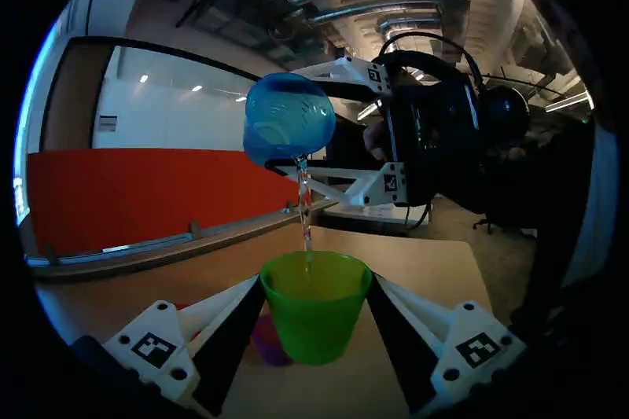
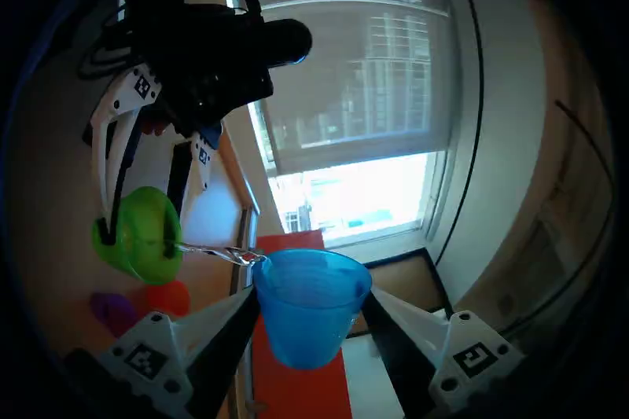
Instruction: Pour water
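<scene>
In the left gripper view a green cup (image 1: 316, 309) stands upright between my left gripper's fingers, and the left gripper (image 1: 314, 317) is shut on it above the wooden table (image 1: 417, 262). Above it hangs a blue cup (image 1: 287, 116), tipped over, with a thin stream of water (image 1: 304, 207) falling into the green cup. The right gripper (image 1: 314, 124) holds that blue cup from the right. In the right gripper view the right gripper (image 2: 310, 321) is shut on the blue cup (image 2: 308, 313), and water (image 2: 216, 252) runs from its rim to the green cup (image 2: 141, 234), held by the left gripper (image 2: 145, 211).
A purple cup (image 1: 270, 340) sits on the table behind the green cup; it shows as a purple cup (image 2: 110, 310) beside an orange-red cup (image 2: 167, 297) in the right gripper view. A red wall panel (image 1: 149, 191) runs past the table's far edge. A bright window (image 2: 354, 128) lies beyond.
</scene>
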